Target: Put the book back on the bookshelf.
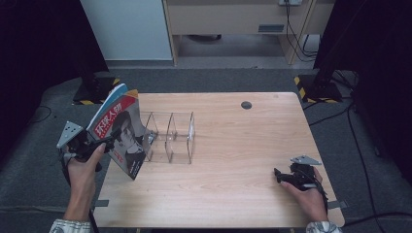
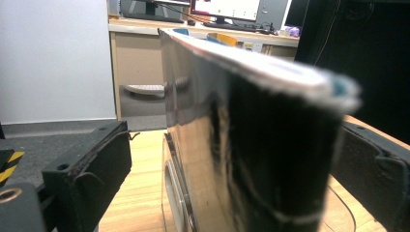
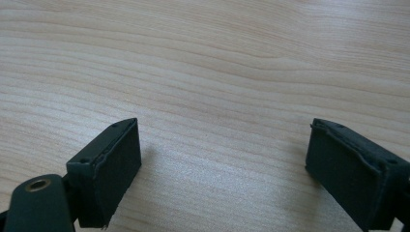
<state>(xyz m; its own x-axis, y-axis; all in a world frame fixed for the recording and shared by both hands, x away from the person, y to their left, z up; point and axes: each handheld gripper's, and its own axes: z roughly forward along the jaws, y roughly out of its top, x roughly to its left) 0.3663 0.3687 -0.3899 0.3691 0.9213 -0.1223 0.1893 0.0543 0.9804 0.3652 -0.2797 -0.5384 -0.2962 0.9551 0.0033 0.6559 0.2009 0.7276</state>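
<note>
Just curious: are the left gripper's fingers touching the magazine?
Apart. In the left gripper view, the left finger shows a plain gap beside the magazine.

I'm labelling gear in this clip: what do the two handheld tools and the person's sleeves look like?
Both tools are black, each topped by a grey three-cornered plate: left tool, right tool. Their jaws are blocky, with flat black pads. Light patterned sleeve cuffs show at both wrists.
</note>
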